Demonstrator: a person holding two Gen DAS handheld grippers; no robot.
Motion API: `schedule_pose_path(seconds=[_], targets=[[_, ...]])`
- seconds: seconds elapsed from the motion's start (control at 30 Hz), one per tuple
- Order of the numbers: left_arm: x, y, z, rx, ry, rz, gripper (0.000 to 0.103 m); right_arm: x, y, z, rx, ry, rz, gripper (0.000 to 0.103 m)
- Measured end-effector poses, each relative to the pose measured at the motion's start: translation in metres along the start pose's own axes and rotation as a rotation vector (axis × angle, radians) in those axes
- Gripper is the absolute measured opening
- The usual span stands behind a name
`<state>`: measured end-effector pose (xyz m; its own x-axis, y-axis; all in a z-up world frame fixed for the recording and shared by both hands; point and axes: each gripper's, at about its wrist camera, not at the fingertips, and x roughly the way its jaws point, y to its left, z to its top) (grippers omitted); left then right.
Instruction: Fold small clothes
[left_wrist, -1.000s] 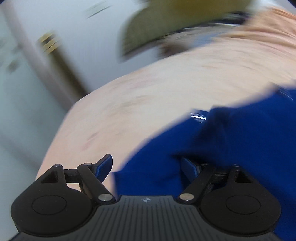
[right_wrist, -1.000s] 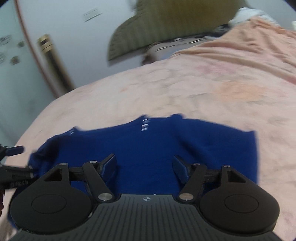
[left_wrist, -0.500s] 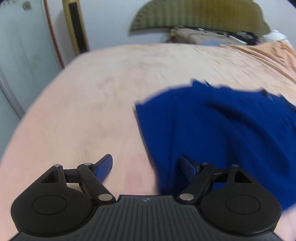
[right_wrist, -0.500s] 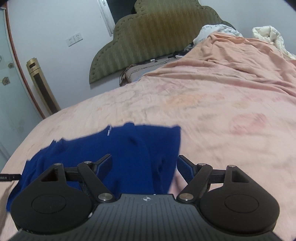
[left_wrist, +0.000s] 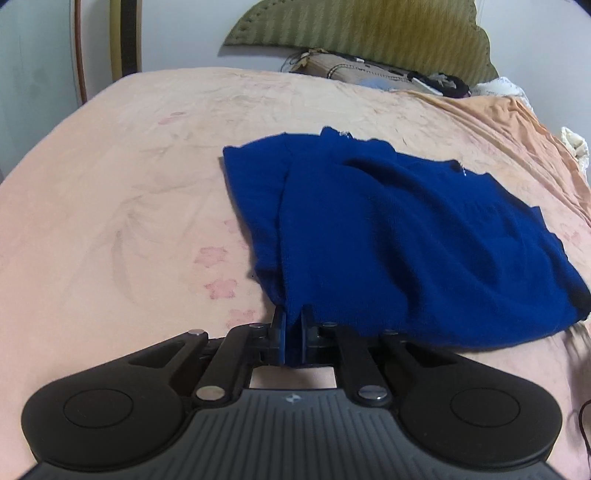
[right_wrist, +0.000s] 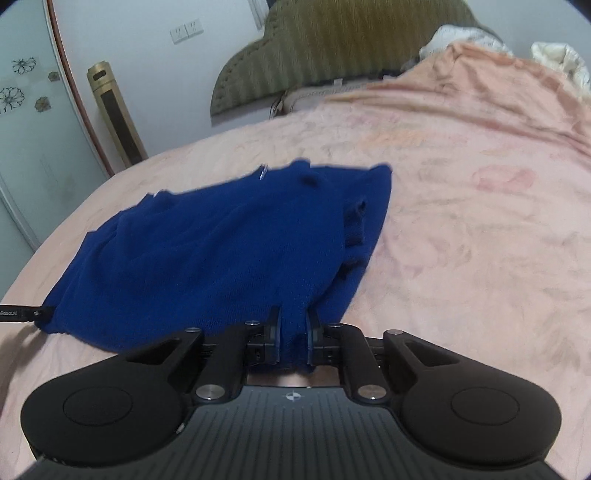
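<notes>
A blue knit garment (left_wrist: 388, 229) lies partly folded on a pink bedsheet (left_wrist: 110, 192). My left gripper (left_wrist: 292, 325) is shut on the garment's near left corner. In the right wrist view the same garment (right_wrist: 221, 251) spreads to the left, and my right gripper (right_wrist: 293, 325) is shut on its near right corner. The left gripper's tip (right_wrist: 22, 314) shows at the far left edge of the right wrist view, at the garment's other near corner. Both held corners are slightly raised off the sheet.
A green padded headboard (right_wrist: 351, 40) and pillows (left_wrist: 369, 70) stand at the far end of the bed. A gold tower fan (right_wrist: 114, 114) stands by the wall at the left. Bunched bedding (right_wrist: 554, 62) lies at the far right.
Both grippers were open above the garment a second ago. Both have since moved to its near corners and closed on the fabric.
</notes>
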<state>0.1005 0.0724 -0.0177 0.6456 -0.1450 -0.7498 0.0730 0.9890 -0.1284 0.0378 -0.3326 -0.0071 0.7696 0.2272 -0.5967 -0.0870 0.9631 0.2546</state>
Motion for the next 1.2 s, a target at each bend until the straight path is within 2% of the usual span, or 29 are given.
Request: schedule_pose_path(seconds=[0.13,0.23,0.3,0.33,0.43,0.47,0.5,0.53,0.57,0.63,0.7,0.73,0.77,0.83,0.93,1.03,1.13,1.2], targets=[[-0.022,-0.003,-0.005,0.017,-0.053,0.009,0.005,-0.024,0.019,0.005,-0.155,-0.103,-0.138,0.008],[-0.040,0.002,-0.007,0.000,-0.068,-0.001,0.005,-0.041,0.027,0.009,-0.248,-0.144,-0.224,0.001],[-0.048,0.004,-0.010,0.013,-0.073,-0.001,0.004,-0.050,0.026,0.011,-0.293,-0.154,-0.290,0.001],[-0.048,0.003,-0.012,0.033,-0.069,0.010,0.004,-0.054,0.022,0.011,-0.298,-0.143,-0.309,0.001],[-0.035,0.000,-0.021,0.074,-0.025,0.049,0.004,-0.054,0.003,0.008,-0.234,-0.076,-0.267,0.001],[-0.030,-0.001,-0.023,0.081,-0.007,0.048,0.004,-0.054,-0.003,0.008,-0.191,-0.074,-0.245,0.012],[-0.026,-0.001,-0.024,0.084,0.000,0.049,0.004,-0.053,-0.009,0.008,-0.139,-0.076,-0.218,0.016],[-0.025,-0.001,-0.024,0.078,-0.002,0.051,0.004,-0.052,-0.014,0.010,-0.082,-0.072,-0.178,0.033],[-0.027,0.000,-0.023,0.070,-0.008,0.046,0.005,-0.048,-0.019,0.012,-0.029,-0.061,-0.132,0.056],[-0.030,0.002,-0.020,0.055,-0.028,0.021,0.006,-0.039,-0.023,0.013,0.018,-0.071,-0.063,0.066],[-0.031,0.003,-0.018,0.047,-0.033,0.003,0.006,-0.022,-0.020,0.013,0.016,-0.036,-0.048,0.065],[-0.030,0.004,-0.017,0.039,-0.039,0.000,0.007,-0.014,-0.019,0.012,0.023,-0.028,-0.028,0.054],[-0.029,0.004,-0.017,0.033,-0.043,-0.003,0.007,-0.009,-0.017,0.009,0.036,-0.019,-0.007,0.034],[-0.027,0.004,-0.017,0.018,-0.041,-0.021,0.006,0.003,-0.014,0.007,0.056,0.006,-0.001,0.009],[-0.026,0.004,-0.020,0.015,-0.048,-0.043,0.004,0.002,-0.002,0.001,-0.013,-0.012,-0.059,0.006],[-0.032,0.005,-0.027,0.050,-0.055,-0.016,0.003,-0.010,0.010,0.000,-0.135,-0.046,-0.171,0.005],[-0.032,0.007,-0.034,0.089,-0.044,0.009,0.003,-0.015,0.010,0.000,-0.181,-0.027,-0.202,0.004],[-0.032,0.006,-0.037,0.105,-0.034,0.019,0.003,-0.007,0.011,-0.003,-0.207,0.035,-0.200,0.005]])
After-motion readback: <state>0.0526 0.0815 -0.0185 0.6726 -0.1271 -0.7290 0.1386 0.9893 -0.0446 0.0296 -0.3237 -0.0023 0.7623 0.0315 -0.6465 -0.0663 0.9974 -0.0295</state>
